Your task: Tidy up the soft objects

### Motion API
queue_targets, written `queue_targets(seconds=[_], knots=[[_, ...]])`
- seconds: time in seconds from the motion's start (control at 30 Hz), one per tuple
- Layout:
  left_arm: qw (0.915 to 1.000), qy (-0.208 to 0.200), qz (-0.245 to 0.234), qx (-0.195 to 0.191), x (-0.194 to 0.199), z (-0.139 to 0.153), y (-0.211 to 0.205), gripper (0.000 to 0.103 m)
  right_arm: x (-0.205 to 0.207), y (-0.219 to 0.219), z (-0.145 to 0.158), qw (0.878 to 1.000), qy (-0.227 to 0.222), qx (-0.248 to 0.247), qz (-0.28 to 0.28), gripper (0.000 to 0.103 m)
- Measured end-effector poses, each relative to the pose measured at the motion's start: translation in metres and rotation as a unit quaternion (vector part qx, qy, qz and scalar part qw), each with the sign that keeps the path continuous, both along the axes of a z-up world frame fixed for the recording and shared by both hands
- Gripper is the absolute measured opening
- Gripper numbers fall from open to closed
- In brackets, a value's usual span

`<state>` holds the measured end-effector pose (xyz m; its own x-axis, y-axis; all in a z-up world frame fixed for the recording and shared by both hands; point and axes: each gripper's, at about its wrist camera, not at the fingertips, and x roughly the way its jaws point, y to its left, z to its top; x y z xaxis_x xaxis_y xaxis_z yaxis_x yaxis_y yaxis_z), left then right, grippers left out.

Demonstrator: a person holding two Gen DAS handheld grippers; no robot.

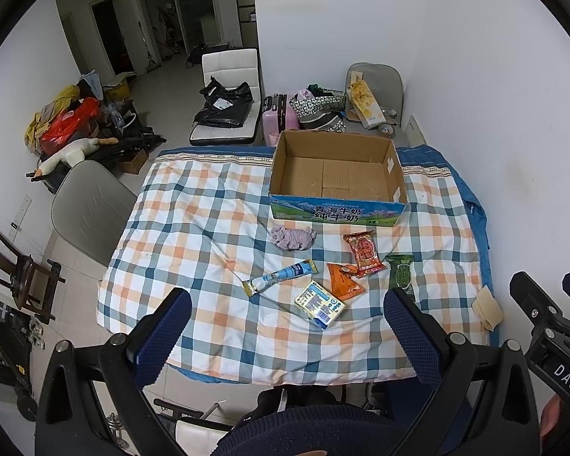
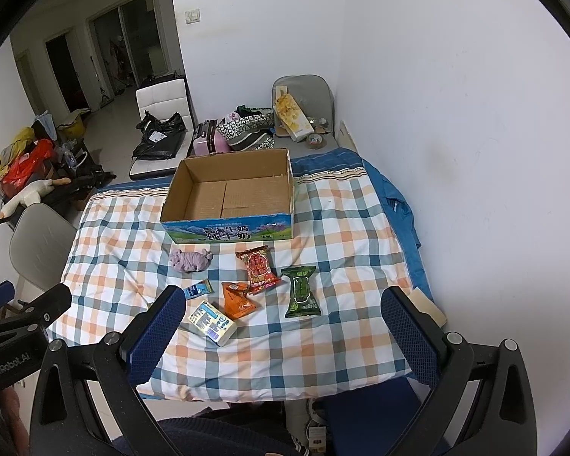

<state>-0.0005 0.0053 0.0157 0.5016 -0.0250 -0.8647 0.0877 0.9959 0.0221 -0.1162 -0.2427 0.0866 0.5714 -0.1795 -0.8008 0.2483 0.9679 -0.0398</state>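
- The left gripper (image 1: 288, 311) sits at the bottom of the left wrist view, its two blue-padded fingers (image 1: 159, 336) spread wide with nothing between them, held above the near edge of the checked quilt (image 1: 193, 205).
- The right gripper (image 2: 283, 309) fills the bottom of the right wrist view, its fingers (image 2: 408, 332) likewise wide apart and holding nothing.
- Nearest on the quilt, just above centre-bottom of each frame, lies a white and blue carton (image 1: 319, 304) flat on its side.
- Touching its upper right corner is an orange triangular packet (image 1: 344, 280); to its upper left lies a long blue and white tube packet (image 1: 281, 277), partly hidden by the left finger in the right wrist view.
- Right of the orange packet lie a red snack bag (image 1: 363, 254), overlapping it, and a green snack bag (image 2: 301, 292) beside that.
- A tan flat thing (image 1: 487, 306) rests at the quilt's right edge.
- Further up, a crumpled purple cloth (image 1: 292, 236) lies just in front of the box.
- The open cardboard box (image 1: 395, 174) stands at the quilt's far side, upper centre, nothing inside it.
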Motion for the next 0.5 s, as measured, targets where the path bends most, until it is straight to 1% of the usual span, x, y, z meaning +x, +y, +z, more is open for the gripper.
queue_targets(seconds=[0.4, 0.5], knots=[[1.0, -0.001, -0.001, 0.0, 0.0, 0.0, 0.001, 0.103, 0.002, 0.006, 0.007, 1.0, -0.005, -0.002, 0.006, 0.103], [1.0, -0.003, 0.002, 0.0, 0.001, 0.014, 0.001, 0.103, 0.004, 0.007, 0.008, 1.0, -0.006, -0.001, 0.006, 0.103]])
